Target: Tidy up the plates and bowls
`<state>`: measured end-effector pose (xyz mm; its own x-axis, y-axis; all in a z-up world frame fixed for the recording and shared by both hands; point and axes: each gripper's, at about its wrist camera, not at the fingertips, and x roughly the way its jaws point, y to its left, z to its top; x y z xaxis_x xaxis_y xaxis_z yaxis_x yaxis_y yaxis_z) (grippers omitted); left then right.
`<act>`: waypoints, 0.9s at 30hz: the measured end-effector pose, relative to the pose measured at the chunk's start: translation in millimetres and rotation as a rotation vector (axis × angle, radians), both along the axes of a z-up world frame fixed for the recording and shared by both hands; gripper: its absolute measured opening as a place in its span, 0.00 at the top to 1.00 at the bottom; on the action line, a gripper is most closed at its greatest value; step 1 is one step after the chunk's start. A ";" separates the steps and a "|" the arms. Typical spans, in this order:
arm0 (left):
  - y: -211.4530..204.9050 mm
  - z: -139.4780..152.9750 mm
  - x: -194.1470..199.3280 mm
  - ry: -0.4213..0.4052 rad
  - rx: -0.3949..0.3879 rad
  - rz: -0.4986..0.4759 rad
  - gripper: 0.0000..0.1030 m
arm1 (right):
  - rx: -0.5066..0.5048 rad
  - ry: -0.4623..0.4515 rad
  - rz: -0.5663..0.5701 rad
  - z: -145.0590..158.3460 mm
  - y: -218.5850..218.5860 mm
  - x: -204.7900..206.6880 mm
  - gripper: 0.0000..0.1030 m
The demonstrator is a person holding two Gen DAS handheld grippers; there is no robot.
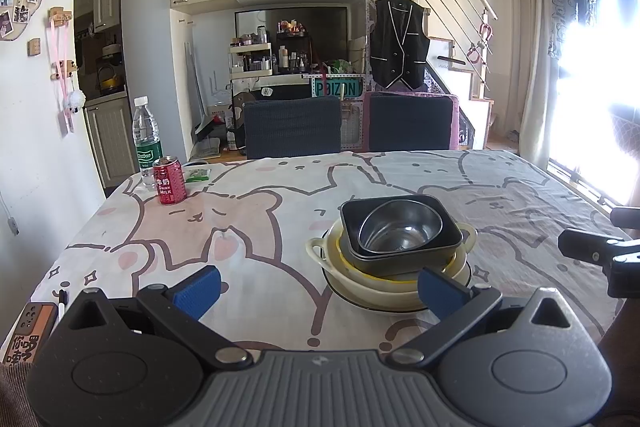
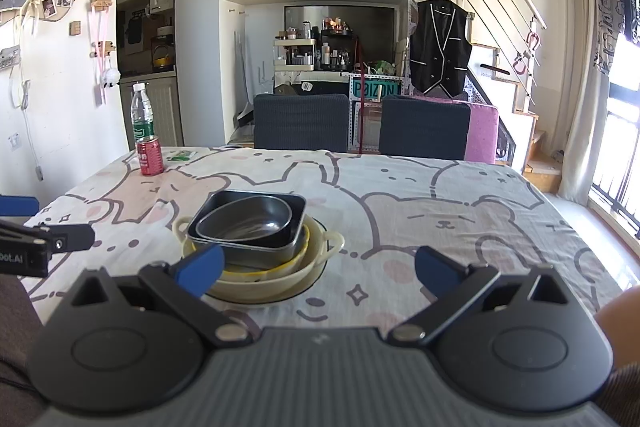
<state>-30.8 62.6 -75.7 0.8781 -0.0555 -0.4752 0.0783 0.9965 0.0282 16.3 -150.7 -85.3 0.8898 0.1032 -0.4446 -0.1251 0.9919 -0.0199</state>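
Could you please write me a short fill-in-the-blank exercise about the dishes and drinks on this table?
1. The metal bowl sits inside a square dish coloured ____.
2. Both the left gripper and the right gripper have their jaws ____.
3. The red can stands right in front of a plastic water ____.
4. The cream bowl under the stack has two small ____ on its rim.

Missing words: black; open; bottle; handles
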 end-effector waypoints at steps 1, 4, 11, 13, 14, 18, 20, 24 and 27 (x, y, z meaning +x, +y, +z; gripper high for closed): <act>0.0 0.0 0.0 0.000 0.001 0.000 0.00 | 0.000 0.000 -0.001 -0.3 0.3 0.2 0.00; 0.0 0.1 0.0 0.000 0.000 0.000 0.00 | 0.000 0.001 -0.001 -0.6 0.5 0.3 0.00; -0.3 -0.4 0.2 0.000 0.000 0.000 0.00 | 0.001 0.000 0.000 -0.3 0.0 0.3 0.00; 0.1 -0.2 0.2 0.000 0.001 0.001 0.00 | 0.000 0.001 -0.001 -0.3 0.0 0.3 0.00; -0.2 -0.2 0.1 0.000 0.001 0.001 0.00 | 0.000 0.001 0.000 -0.2 -0.1 0.3 0.00; 0.1 -0.2 0.2 -0.001 0.002 0.001 0.00 | 0.001 0.001 -0.001 -0.2 -0.1 0.3 0.00; 0.0 -0.2 0.1 0.000 0.002 0.001 0.00 | 0.001 0.001 0.000 -0.3 -0.2 0.3 0.00; 0.1 -0.3 0.2 0.001 -0.001 0.002 0.00 | 0.001 0.001 -0.001 -0.2 -0.2 0.4 0.00; 0.6 0.2 -0.8 0.002 -0.004 0.005 0.00 | 0.001 0.001 0.000 -0.1 -0.4 0.3 0.00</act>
<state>-31.6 63.3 -75.5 0.8775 -0.0531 -0.4766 0.0731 0.9970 0.0236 16.6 -151.1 -85.4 0.8895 0.1035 -0.4451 -0.1249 0.9920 -0.0189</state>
